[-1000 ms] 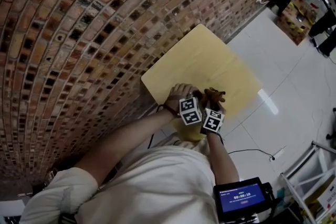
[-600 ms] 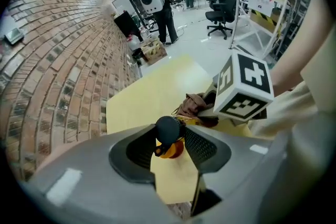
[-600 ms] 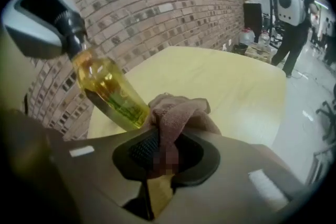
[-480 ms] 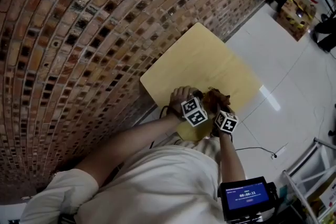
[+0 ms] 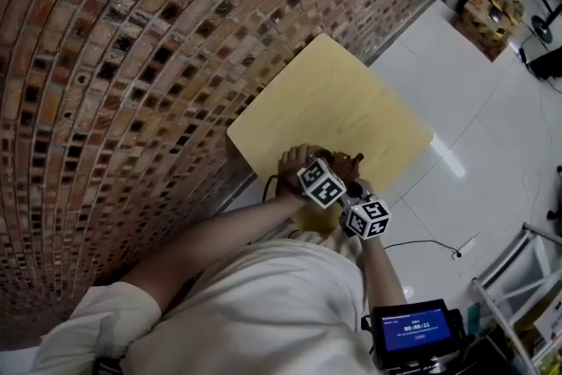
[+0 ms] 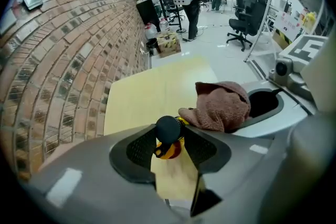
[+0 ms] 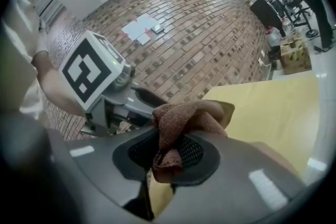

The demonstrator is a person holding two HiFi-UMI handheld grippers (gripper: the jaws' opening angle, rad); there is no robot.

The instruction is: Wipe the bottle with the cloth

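L tongs (image 6: pixel 169 145) are clamped on the black-capped bottle (image 6: pixel 168 129); R tongs (image 7: pixel 167 153) are pinched on the brown cloth (image 7: pixel 184 115), just right of it, above the desk (image 5: pixel 334 101).

- Bottle (image 6: pixel 168 134): yellow body, black round cap, seen cap-first, gripped btwn left jaws.
- Cloth (image 7: pixel 181 118): brown, bunched, pinched in right jaws, just beside bottle.

We read one thing: the blue screen (image 5: pixel 413 330) shows a timer, looks like 00:00:11; its smaller line is illegible. Cube (image 7: pixel 92 72) on left gripper (image 6: pixel 169 145) carries a square marker pattern, no letters. Wall papers (image 7: pixel 140 27) unreadable.
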